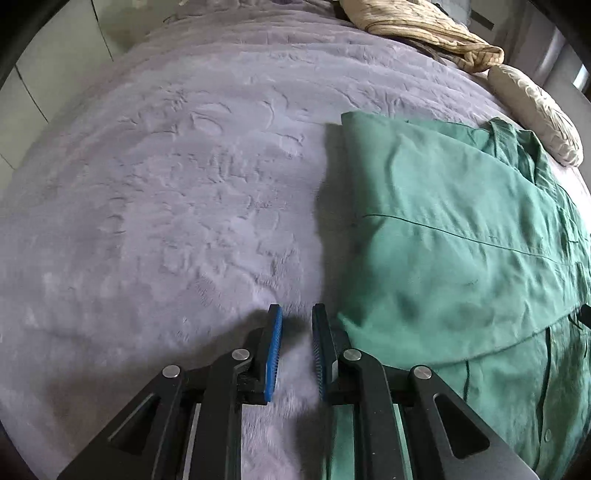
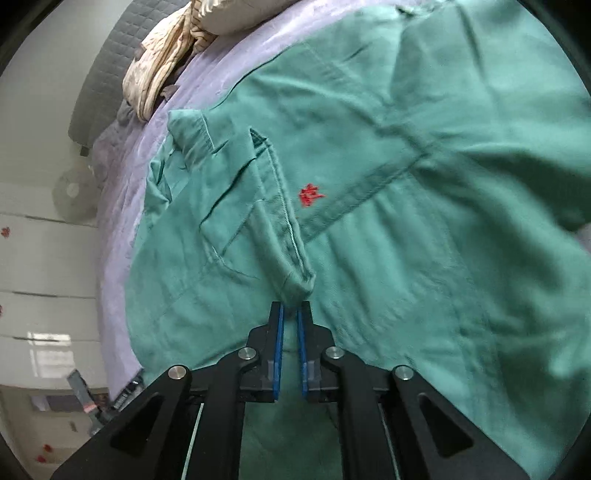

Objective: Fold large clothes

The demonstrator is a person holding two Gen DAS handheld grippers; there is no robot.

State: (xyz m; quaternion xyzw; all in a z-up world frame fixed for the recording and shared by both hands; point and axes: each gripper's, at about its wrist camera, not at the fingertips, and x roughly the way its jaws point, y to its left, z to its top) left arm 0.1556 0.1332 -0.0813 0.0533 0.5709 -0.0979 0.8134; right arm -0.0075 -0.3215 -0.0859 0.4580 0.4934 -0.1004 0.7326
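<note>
Only in the right wrist view: a red embroidered mark (image 2: 311, 195) on the green shirt (image 2: 406, 221) and the right gripper (image 2: 290, 308) pinched narrow on a raised fold of a cuffed sleeve end (image 2: 295, 273). Only in the left wrist view: the left gripper (image 1: 296, 314), jaws narrow with nothing but purple blanket (image 1: 166, 184) between them, just beside the shirt's edge. Beyond lay a beige quilt (image 1: 424, 29) and pillow (image 1: 535, 110); spread flat on the bed, long axis running away from both cameras.

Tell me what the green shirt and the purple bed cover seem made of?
Green shirt: likely thin woven cotton or a blend, matte, with crisp creases and stitched seams. Purple bed cover: apparently plush fleece or velvet, its soft nap showing brushed, embossed-looking marks.
</note>
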